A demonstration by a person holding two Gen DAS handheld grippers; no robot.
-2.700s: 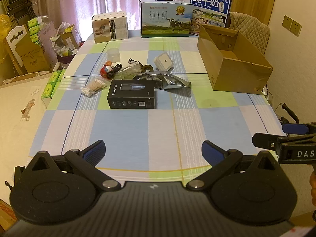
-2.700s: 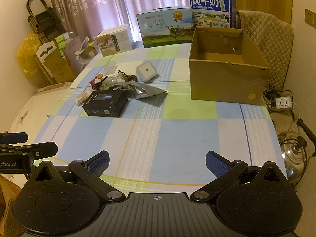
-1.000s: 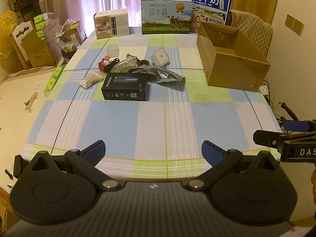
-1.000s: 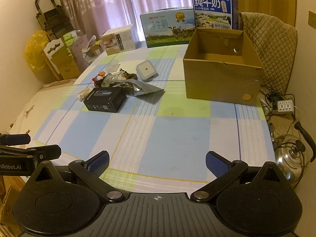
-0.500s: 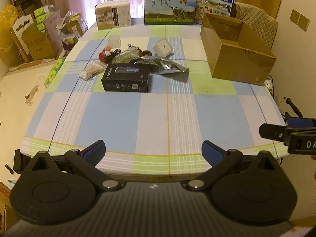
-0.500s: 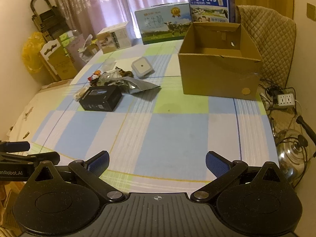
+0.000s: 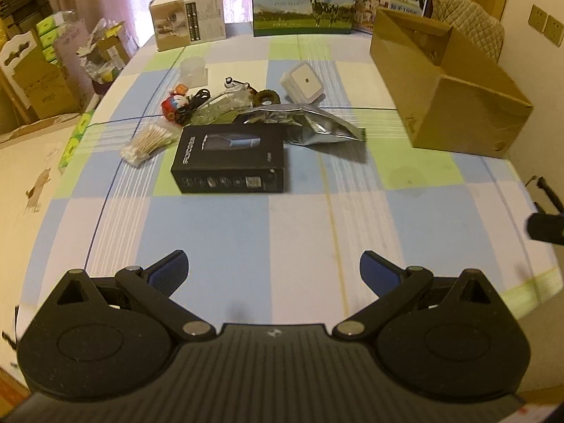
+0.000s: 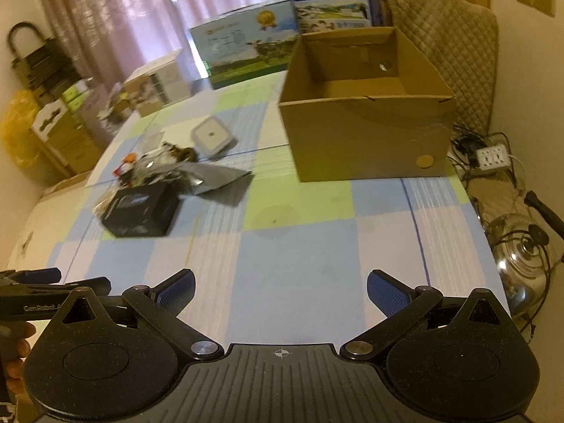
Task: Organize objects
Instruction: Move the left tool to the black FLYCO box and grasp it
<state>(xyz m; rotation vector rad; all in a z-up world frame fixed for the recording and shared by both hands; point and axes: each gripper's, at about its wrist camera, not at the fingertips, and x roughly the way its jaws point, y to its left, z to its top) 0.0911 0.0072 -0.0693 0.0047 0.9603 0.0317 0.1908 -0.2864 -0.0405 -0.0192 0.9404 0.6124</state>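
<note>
Task looks barely begun, by my read: nothing shows inside the cardboard box [image 8: 366,134] at upper right of the rt wrist view; visible floor and walls bare, tho near inside corner is hidden. All the loose stuff sits in one cluster at centre-left of the lft wrist view: black carton [image 7: 231,158] nearest you, foil pouch [image 7: 303,123] touching its far rt corner, cotton swabs [image 7: 148,142] just lft of it, white square gadget [image 7: 302,83] further back, clear cup [image 7: 193,70] behind, plus a tangle of small bits (red toy, black cable, clear plastic piece) betw cup and carton, too jumbled to split out. Your left gripper [image 7: 273,269] is at bottom of frame over the near checked cloth [image 7: 229,232], jaws spread wide, nothing betw pads. Your right gripper [image 8: 280,289] same: splayed, empty, low centre, pointed toward box and pile. Both well short of the cluster. Everything's left to do: each item likely needs a pick and a drop into the box. Black carton is closest, prob first. Rt view is blurred, so small bits unclear there.
</note>
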